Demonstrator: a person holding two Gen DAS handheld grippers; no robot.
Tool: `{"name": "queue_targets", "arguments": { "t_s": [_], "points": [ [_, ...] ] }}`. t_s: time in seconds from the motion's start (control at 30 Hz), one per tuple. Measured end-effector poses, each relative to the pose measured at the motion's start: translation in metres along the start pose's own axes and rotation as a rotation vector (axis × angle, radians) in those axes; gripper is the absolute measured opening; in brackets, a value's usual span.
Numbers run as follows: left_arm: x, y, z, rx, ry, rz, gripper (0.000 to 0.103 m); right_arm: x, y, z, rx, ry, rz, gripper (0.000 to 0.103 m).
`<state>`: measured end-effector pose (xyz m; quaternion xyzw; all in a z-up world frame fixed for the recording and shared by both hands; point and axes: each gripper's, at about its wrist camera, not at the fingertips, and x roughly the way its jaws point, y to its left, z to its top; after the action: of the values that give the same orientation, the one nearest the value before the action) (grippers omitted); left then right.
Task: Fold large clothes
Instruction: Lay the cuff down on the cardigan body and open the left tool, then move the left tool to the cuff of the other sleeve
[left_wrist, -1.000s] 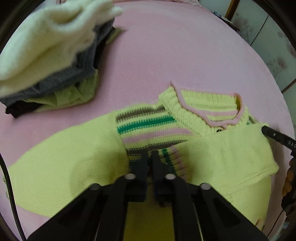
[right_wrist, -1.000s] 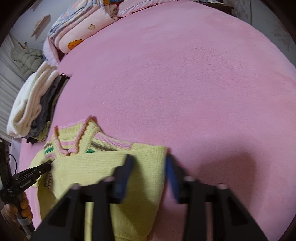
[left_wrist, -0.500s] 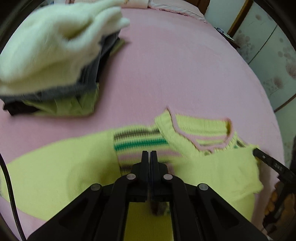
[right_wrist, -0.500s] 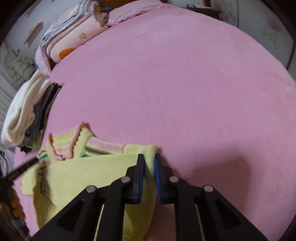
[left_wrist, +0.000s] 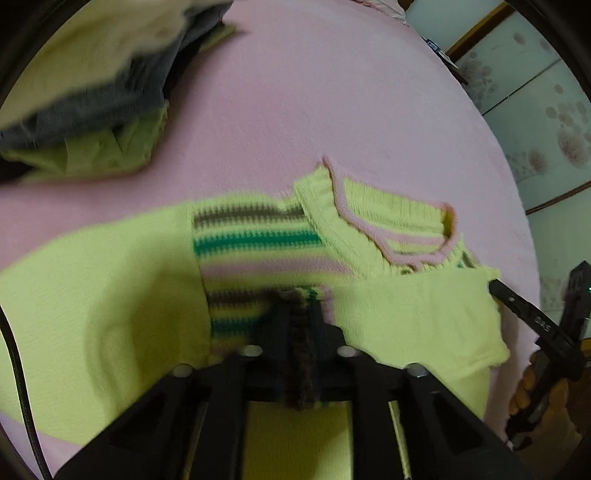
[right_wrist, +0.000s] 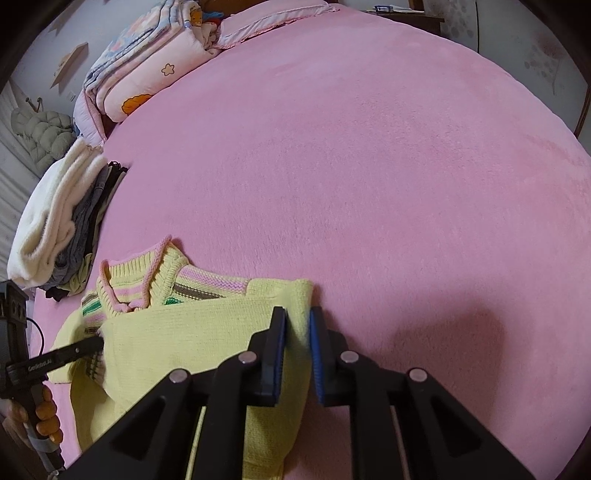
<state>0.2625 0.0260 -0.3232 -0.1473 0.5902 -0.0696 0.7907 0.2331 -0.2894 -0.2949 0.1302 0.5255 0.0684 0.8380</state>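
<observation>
Sweater (left_wrist: 258, 254): soft, light knit, will sag and stretch; lies on the bed (right_wrist: 369, 166) near its front edge, one sleeve folded across the chest. Your left gripper (left_wrist: 301, 306) is clamped tight on the striped cuff. Your right gripper (right_wrist: 297, 332) has just been closing; jaws nearly together pinch the sleeve fold. Keep to thick folded edges.

**Knit, plush and matt plastic**

The sweater (left_wrist: 406, 317) is ribbed knit wool-like cloth – soft, matt. The bed cover (right_wrist: 369, 166) looks plush, velvety. Gripper fingers (right_wrist: 273, 354) are matt black plastic – shiny metal bolts (right_wrist: 247, 357) set in them.
</observation>
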Motion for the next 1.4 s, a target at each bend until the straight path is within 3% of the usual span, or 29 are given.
{"name": "queue_targets", "arguments": {
  "t_s": [0.13, 0.2, 0.37, 0.47, 0.57, 0.67, 0.83, 1.03, 1.13, 1.4],
  "points": [
    [-0.021, -0.025, 0.002, 0.109, -0.140, 0.148, 0.003, -0.004, 0.006, 0.000, -0.021, -0.017, 0.013, 0.013],
    [-0.026, -0.031, 0.004, 0.125, -0.172, 0.176, 0.003, -0.007, 0.010, 0.000, -0.028, -0.031, 0.014, 0.013],
    [0.011, -0.026, -0.002, 0.113, -0.117, 0.248, 0.004, 0.011, 0.015, -0.005, -0.062, -0.009, -0.081, 0.014],
    [0.016, -0.038, -0.004, 0.161, -0.124, 0.288, 0.006, 0.008, 0.014, -0.005, -0.056, -0.006, -0.074, 0.018],
    [0.003, -0.042, -0.002, 0.127, -0.115, 0.284, 0.019, -0.009, 0.010, -0.003, -0.036, -0.001, -0.051, 0.022],
    [-0.023, -0.047, -0.006, 0.090, -0.157, 0.264, 0.028, -0.037, 0.013, -0.007, -0.050, -0.039, -0.019, 0.023],
    [-0.027, -0.077, -0.026, 0.083, -0.140, 0.164, 0.029, -0.056, 0.045, -0.027, -0.148, -0.055, 0.053, 0.023],
    [0.023, -0.095, -0.054, 0.114, -0.068, 0.232, 0.029, -0.036, 0.065, -0.053, -0.216, -0.008, 0.030, 0.021],
    [0.028, -0.101, -0.060, 0.140, -0.081, 0.251, 0.029, -0.020, 0.049, -0.066, -0.243, 0.033, -0.072, 0.006],
    [0.033, -0.124, -0.068, 0.145, -0.067, 0.295, 0.032, -0.038, 0.035, -0.060, -0.200, 0.029, 0.005, 0.005]
  ]
}}
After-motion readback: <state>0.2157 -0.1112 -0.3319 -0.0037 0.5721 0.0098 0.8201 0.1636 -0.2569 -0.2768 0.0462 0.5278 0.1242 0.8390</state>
